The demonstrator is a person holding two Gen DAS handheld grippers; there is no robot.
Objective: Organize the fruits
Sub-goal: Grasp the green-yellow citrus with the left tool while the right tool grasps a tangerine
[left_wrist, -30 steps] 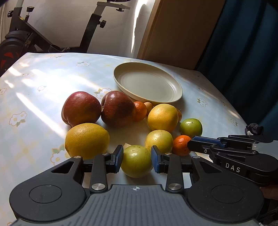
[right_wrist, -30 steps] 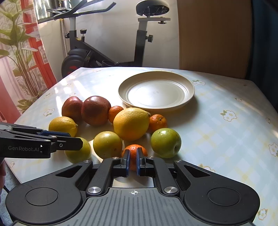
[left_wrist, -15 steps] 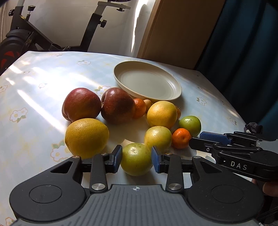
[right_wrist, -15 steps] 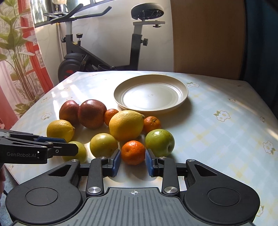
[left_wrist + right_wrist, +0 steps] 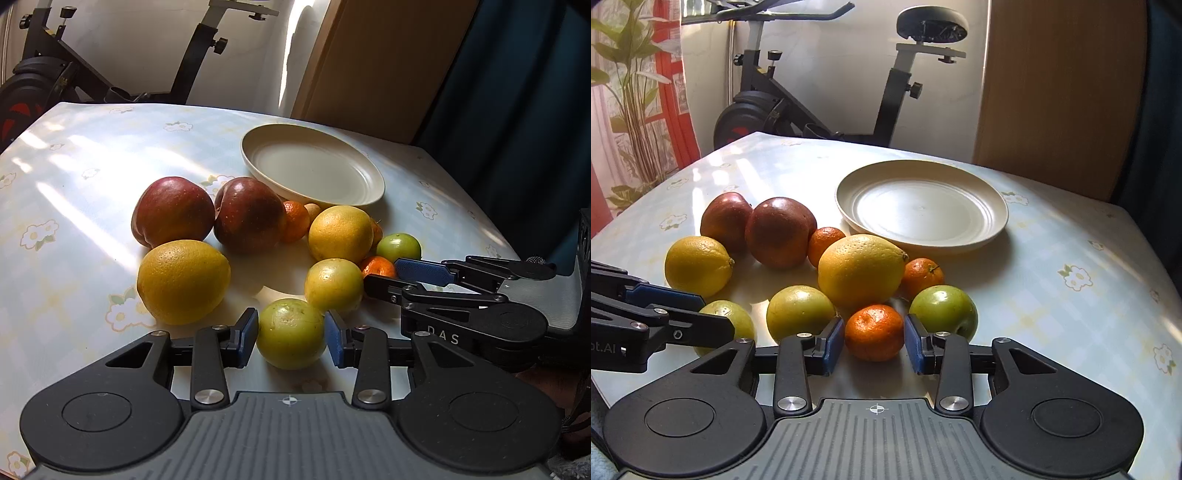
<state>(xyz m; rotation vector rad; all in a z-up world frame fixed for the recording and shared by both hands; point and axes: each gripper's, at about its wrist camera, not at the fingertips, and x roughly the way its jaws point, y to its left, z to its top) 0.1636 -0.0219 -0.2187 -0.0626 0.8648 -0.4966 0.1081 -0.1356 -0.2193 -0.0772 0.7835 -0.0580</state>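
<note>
Left wrist view: the left gripper straddles a yellow-green fruit at the near table edge, jaws open and just widened, pads not pressing, apparently lined up to take it. The plate behind the fruit pile lies empty.

Right wrist view: the right gripper frames a small mandarin, jaws likewise just opened, narrow gaps either side. A green apple sits just beside the mandarin, so closing needs care.
</note>
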